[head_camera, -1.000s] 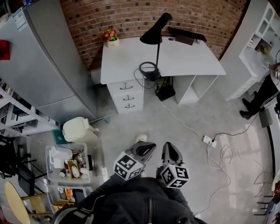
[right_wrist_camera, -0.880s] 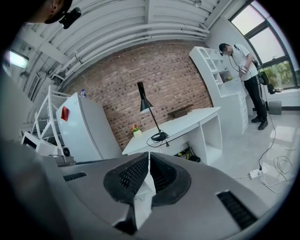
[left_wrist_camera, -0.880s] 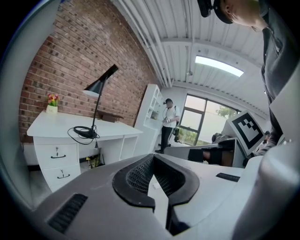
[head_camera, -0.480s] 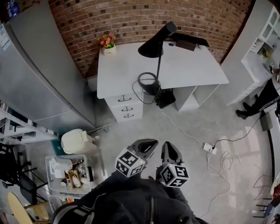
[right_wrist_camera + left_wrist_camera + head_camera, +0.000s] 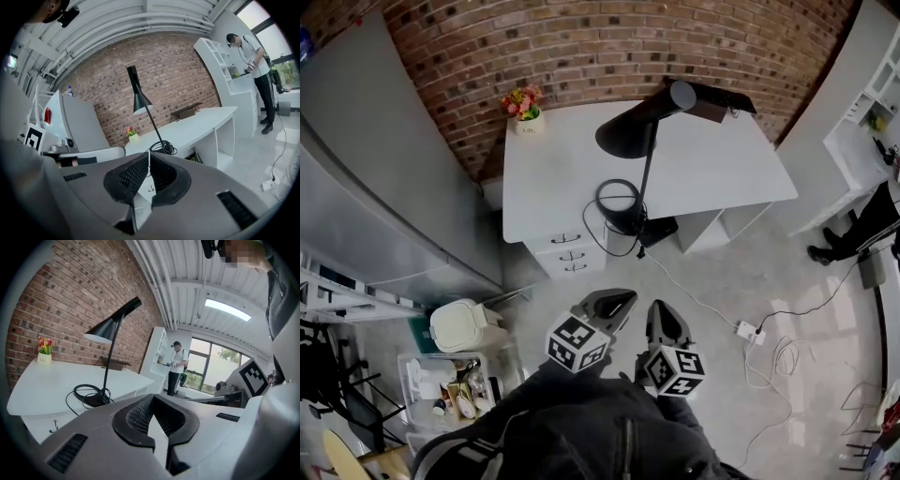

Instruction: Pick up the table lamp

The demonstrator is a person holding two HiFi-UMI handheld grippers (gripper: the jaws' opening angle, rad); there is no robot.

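A black table lamp (image 5: 639, 127) stands near the front edge of a white desk (image 5: 553, 173); its thin stem rises from a round base (image 5: 622, 217) with a coiled black cord. It shows too in the left gripper view as the lamp (image 5: 108, 330) and in the right gripper view as the lamp (image 5: 140, 101). My left gripper (image 5: 617, 300) and right gripper (image 5: 664, 314) hang side by side over the floor, short of the desk. Both are shut and hold nothing.
A flower pot (image 5: 523, 103) sits at the desk's back left corner, a dark flat thing (image 5: 712, 97) at the back right. Drawers (image 5: 567, 258) sit under the desk. A power strip (image 5: 750, 331) with cables lies on the floor. A bin (image 5: 464, 323) and a crate (image 5: 450, 389) stand left. A person (image 5: 253, 65) stands by white shelves.
The desk and lamp have drawn nearer and lower in the head view as I walk toward them. Both grippers stay shut and side by side.
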